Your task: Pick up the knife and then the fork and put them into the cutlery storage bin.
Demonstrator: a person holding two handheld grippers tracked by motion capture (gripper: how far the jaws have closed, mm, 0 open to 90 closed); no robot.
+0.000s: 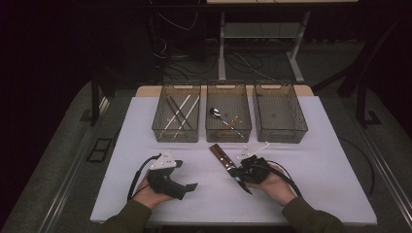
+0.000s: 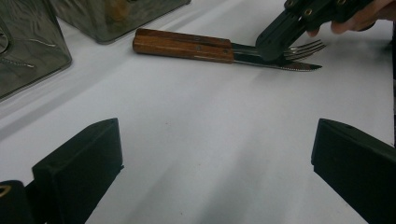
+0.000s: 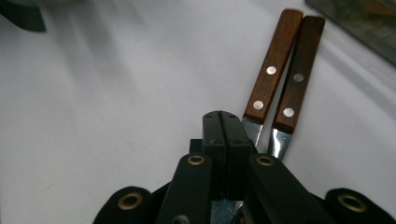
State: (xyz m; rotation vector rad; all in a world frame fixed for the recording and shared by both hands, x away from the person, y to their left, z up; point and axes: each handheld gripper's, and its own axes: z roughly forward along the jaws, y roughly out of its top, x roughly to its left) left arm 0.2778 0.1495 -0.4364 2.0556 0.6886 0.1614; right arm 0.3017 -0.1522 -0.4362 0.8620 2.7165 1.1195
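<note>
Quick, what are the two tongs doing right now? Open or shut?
Left tongs: open, holding nothing, above bare table.
Right tongs: shut, jaws pressed together over the metal ends of the knife and fork; whether they grip either cannot be told.

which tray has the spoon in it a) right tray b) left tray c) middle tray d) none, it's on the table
c, the spoon lies inside the middle tray of the three in the high view, while the left tray holds chopsticks and the wooden-handled knife and fork lie on the table.
</note>
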